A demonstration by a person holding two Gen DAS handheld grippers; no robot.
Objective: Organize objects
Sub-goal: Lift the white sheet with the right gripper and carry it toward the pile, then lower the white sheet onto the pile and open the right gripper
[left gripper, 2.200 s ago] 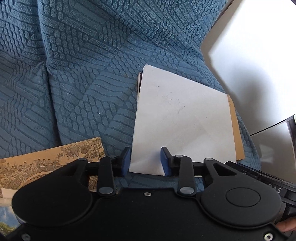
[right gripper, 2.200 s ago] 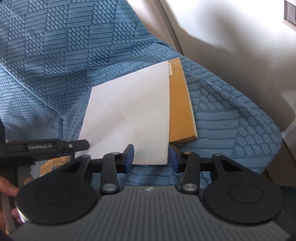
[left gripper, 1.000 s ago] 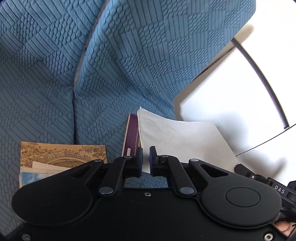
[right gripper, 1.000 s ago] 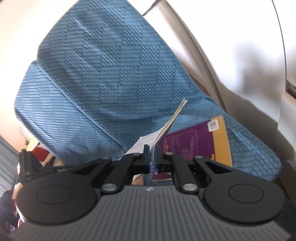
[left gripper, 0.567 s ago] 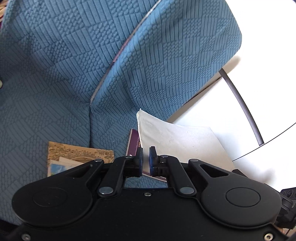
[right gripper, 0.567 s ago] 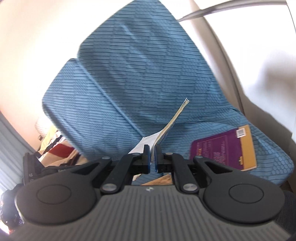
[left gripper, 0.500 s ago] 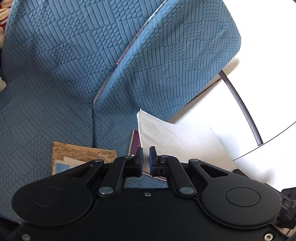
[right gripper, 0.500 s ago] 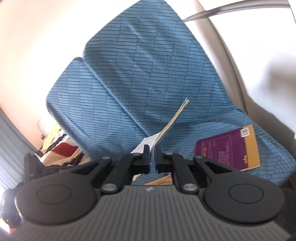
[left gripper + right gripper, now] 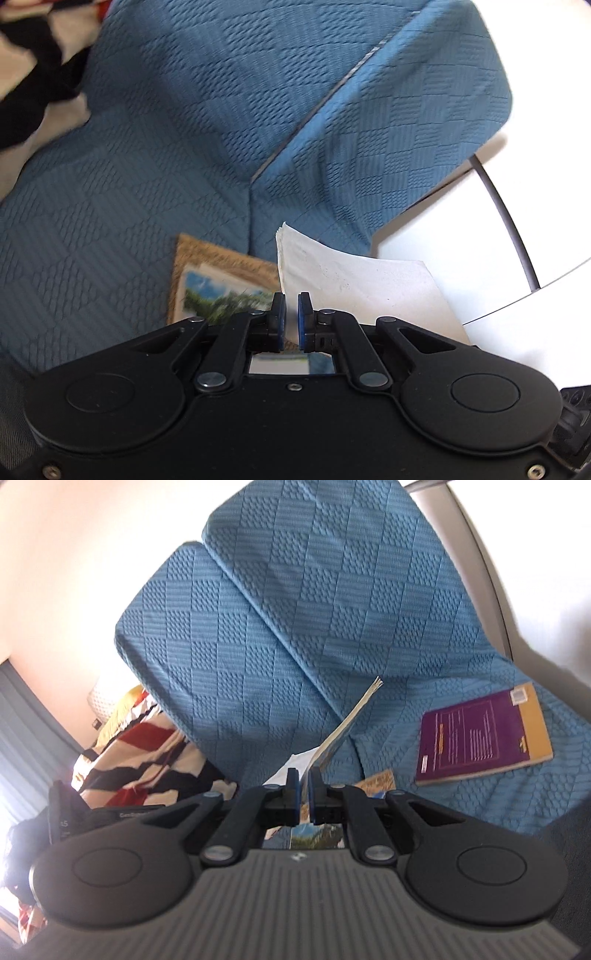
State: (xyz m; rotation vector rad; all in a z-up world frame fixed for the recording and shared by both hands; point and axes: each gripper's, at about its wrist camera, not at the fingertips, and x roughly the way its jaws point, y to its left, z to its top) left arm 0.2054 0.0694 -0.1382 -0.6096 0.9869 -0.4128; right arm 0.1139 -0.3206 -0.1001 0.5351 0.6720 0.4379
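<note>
Both grippers hold one thin white booklet [image 9: 354,280] up in the air over a blue sofa. My left gripper [image 9: 290,314] is shut on its near left edge. In the right wrist view the white booklet [image 9: 343,727] shows edge-on, tilted up to the right, with my right gripper [image 9: 303,786] shut on its near edge. A purple and orange book [image 9: 484,734] lies flat on the seat at the right. Below the lifted booklet a tan booklet with a landscape picture [image 9: 221,284] lies on the seat cushion.
The blue textured sofa [image 9: 147,184] has two back cushions [image 9: 295,609] and fills both views. A striped red, black and white cloth [image 9: 140,753] lies at its left end. A white wall [image 9: 480,251] stands to the right.
Both grippers have carried the white booklet leftward over the sofa. The purple book, uncovered, has slid to the right in the right view, and the tan booklet now lies under the left gripper.
</note>
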